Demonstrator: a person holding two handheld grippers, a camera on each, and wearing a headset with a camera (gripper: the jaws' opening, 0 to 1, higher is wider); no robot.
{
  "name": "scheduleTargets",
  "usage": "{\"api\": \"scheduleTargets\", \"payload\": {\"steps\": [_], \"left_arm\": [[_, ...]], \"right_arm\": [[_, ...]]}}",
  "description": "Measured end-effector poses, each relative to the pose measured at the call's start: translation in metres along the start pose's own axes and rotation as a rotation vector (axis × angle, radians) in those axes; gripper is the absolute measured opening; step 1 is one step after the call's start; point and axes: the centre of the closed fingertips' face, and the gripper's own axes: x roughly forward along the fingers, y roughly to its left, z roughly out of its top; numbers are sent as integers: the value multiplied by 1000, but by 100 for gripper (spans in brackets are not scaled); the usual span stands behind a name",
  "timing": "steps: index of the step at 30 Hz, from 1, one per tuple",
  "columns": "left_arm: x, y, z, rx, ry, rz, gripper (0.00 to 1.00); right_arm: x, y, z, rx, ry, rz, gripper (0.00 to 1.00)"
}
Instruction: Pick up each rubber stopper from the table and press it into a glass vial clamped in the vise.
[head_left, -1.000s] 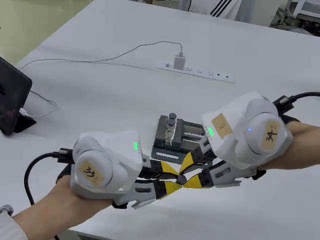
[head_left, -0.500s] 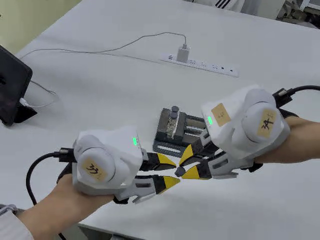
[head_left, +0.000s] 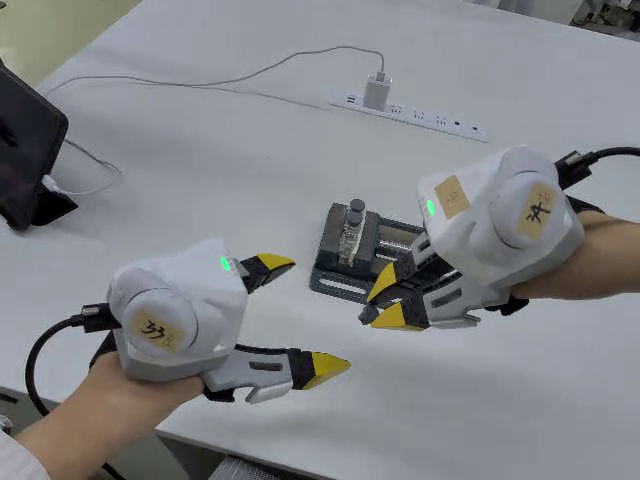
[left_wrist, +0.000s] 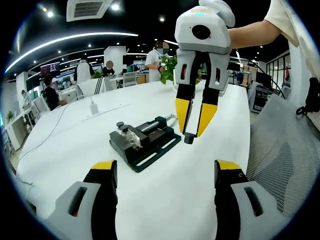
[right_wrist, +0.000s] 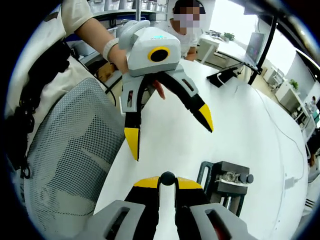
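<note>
My right gripper (head_left: 376, 303) (right_wrist: 167, 184) is shut on a small dark rubber stopper (head_left: 366, 317) (left_wrist: 189, 139) (right_wrist: 167, 176) held at its jaw tips, just right of and in front of the black vise (head_left: 345, 262) (left_wrist: 145, 143) (right_wrist: 226, 189). Clamped upright in that vise is a glass vial (head_left: 353, 230) (left_wrist: 125, 133) with a dark stopper in its mouth. At the lower left my left gripper (head_left: 300, 315) (left_wrist: 165, 167) stands wide open with nothing between its jaws, facing the right gripper (left_wrist: 193, 131) a short way off.
A white power strip (head_left: 412, 115) with a charger (head_left: 377, 92) and a cable lies at the back. A black device (head_left: 25, 150) stands at the far left. The table's front edge runs just below my hands; a mesh chair (right_wrist: 70, 165) is beside it.
The two grippers' tips were together a second ago. The left gripper has opened wide and drawn back to the left; the right gripper keeps the stopper and has lifted slightly.
</note>
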Motion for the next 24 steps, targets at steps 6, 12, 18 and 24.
{"api": "scheduleTargets", "payload": {"steps": [6,12,18,24], "left_arm": [[-5,12,-4,-22,2,35,99],[-8,17,-5,-28,1,45,99],[-10,18,-7,-22,14,40,99],[-12,21,-8,-24,17,42,99]], "right_arm": [[5,-5,-6,11,18,17,6],[5,-13,-6,9,27,31,6],[-1,-28,-9,-13,53,37,5],[-4,-51,-10,-52,92,46,5]]}}
